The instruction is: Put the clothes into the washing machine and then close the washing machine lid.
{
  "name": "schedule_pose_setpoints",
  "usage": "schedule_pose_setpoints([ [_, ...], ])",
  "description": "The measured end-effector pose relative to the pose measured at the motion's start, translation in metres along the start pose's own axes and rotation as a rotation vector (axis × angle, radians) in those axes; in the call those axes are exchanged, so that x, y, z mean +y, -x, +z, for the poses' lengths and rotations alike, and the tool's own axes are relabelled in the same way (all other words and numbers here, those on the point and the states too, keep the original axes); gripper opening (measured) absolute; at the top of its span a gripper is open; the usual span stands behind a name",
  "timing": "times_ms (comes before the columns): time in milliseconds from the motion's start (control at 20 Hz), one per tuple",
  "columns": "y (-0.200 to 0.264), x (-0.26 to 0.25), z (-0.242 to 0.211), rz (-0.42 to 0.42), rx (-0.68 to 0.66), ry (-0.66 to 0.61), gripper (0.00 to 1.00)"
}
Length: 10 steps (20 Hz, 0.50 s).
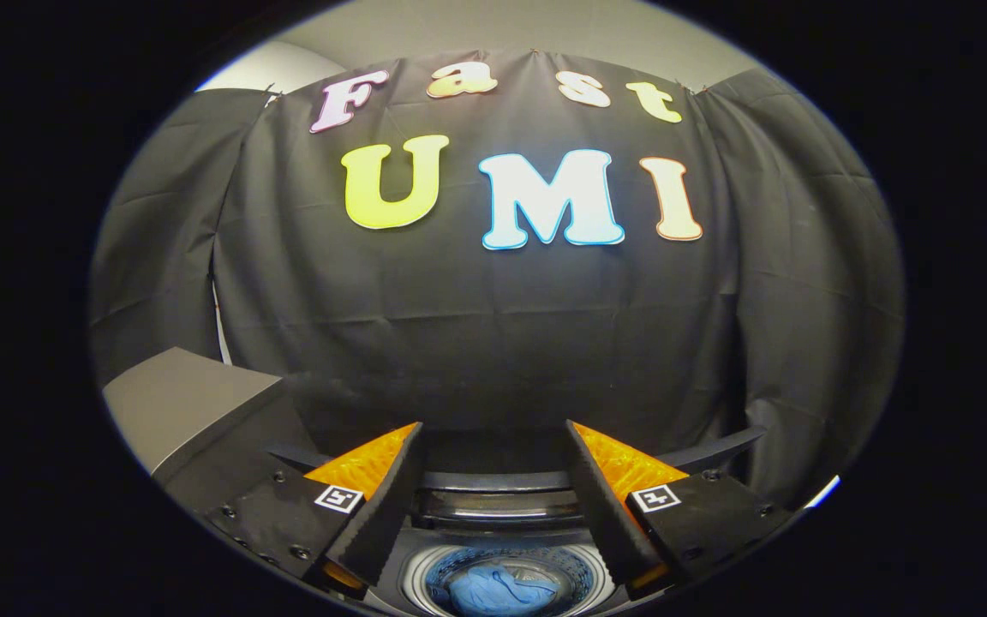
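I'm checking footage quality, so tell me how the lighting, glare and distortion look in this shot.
Gripper view: strong fisheye bending of the cloth wall and the lid; even, dim lighting; faint glare on the washer rim; blue clothes in the drum are lit and fairly sharp; the open hand-held gripper looks sharp, nothing between its fingers.

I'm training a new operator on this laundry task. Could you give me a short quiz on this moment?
1. True or false: the blue cloth already lies in the washer drum.
2. The gripper fingers are: A) open, holding nothing B) shut on the cloth C) pressing the lid.
3. Fill in: the lid stands ____.

Key: 1 true; 2 A; 3 open.
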State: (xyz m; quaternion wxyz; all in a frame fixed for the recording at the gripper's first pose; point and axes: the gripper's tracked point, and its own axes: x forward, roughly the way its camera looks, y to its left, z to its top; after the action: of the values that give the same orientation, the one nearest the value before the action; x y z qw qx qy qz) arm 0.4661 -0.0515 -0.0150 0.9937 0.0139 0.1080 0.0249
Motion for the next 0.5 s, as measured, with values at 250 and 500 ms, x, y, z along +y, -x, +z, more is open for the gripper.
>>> schedule_pose_setpoints([
  [250,0.02,0.001,-0.015,-0.001,0.017,0.0,0.98],
  [500,0.038,0.003,-0.031,-0.001,0.037,0.001,0.98],
])
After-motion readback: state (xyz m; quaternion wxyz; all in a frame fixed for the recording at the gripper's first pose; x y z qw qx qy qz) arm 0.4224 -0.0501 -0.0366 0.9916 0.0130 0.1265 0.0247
